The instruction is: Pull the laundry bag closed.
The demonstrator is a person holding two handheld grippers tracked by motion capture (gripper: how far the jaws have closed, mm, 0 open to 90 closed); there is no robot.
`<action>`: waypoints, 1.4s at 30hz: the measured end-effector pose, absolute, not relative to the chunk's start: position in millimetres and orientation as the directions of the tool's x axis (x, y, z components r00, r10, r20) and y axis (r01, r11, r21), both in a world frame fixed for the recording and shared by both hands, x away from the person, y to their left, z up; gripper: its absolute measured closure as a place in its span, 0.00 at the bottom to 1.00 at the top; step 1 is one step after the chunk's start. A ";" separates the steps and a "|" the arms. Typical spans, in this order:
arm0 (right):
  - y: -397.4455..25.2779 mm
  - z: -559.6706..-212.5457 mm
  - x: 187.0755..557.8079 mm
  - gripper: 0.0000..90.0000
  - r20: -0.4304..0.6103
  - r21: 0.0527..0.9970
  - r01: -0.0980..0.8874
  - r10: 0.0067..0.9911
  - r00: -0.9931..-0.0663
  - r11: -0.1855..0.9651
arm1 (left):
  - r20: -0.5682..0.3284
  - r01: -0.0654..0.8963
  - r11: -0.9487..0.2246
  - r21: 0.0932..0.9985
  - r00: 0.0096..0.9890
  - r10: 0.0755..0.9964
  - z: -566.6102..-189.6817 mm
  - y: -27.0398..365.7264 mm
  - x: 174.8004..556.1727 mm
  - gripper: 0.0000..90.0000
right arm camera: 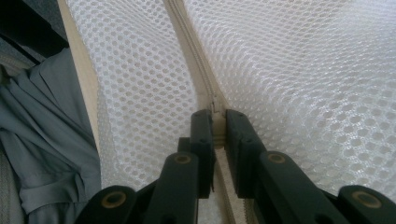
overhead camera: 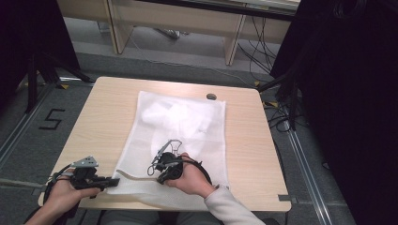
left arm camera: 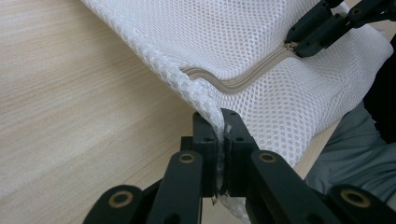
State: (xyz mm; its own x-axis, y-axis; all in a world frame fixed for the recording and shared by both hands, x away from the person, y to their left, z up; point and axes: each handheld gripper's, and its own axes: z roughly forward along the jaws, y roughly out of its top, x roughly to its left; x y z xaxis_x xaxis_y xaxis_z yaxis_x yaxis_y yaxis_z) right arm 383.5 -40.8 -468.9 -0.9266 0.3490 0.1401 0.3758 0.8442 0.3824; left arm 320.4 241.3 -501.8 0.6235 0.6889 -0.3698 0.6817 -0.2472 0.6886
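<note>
Lying flat across the middle of the table (overhead camera: 101, 122), the white mesh bag (overhead camera: 187, 126) reaches from near the far edge to the near edge, where its lower hem slightly overhangs. A pale, bunched item shows faintly through the mesh in the far half; what it is cannot be told. A small dark disc (overhead camera: 211, 96) sits on the table just beyond the bag's far right corner. The left gripper (overhead camera: 109, 182), held in the left hand (overhead camera: 63, 194) at the near left corner of the table, points right and meets the bag's near left corner. In the left gripper view its jaws are closed together on a fold of mesh at that corner (left arm camera: 219, 122), just below the beige zipper (left arm camera: 243, 77). The right gripper (overhead camera: 162, 177), held in the right hand (overhead camera: 190, 178), rests over the near middle of the bag. In the right gripper view its jaws stand almost closed, pinching the zipper pull (right arm camera: 215, 105) where the zipper (right arm camera: 187, 42) runs away between two mesh panels. The left gripper view also shows the right gripper's jaws on the zipper at upper right (left arm camera: 322, 28).
</note>
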 end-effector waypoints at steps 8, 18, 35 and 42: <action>-45.3 -469.3 383.0 0.91 0.141 0.377 0.385 0.359 -0.923 0.842 | -0.371 0.678 -0.229 0.698 0.616 0.695 -502.9 240.3 319.9 0.95; -50.2 -468.3 384.2 0.91 0.140 0.376 0.382 0.356 -0.924 0.844 | -0.372 0.680 -0.228 0.697 0.615 0.696 -503.1 240.1 320.0 0.95; -59.2 -465.3 384.2 0.91 0.135 0.374 0.386 0.362 -0.922 0.843 | -0.371 0.681 -0.233 0.694 0.615 0.696 -503.4 239.9 320.3 0.95; -59.1 -464.9 383.6 0.91 0.132 0.376 0.396 0.375 -0.918 0.838 | -0.371 0.681 -0.231 0.695 0.615 0.696 -503.6 239.6 320.2 0.95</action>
State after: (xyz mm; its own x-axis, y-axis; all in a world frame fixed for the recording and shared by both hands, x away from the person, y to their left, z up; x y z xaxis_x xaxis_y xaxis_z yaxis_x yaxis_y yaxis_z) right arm 383.6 -59.1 -464.9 -0.9177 0.3749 0.1317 0.3962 0.8377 0.3760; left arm 320.2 239.6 -503.6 0.6151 0.6956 -0.3711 0.6806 -0.2310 0.6953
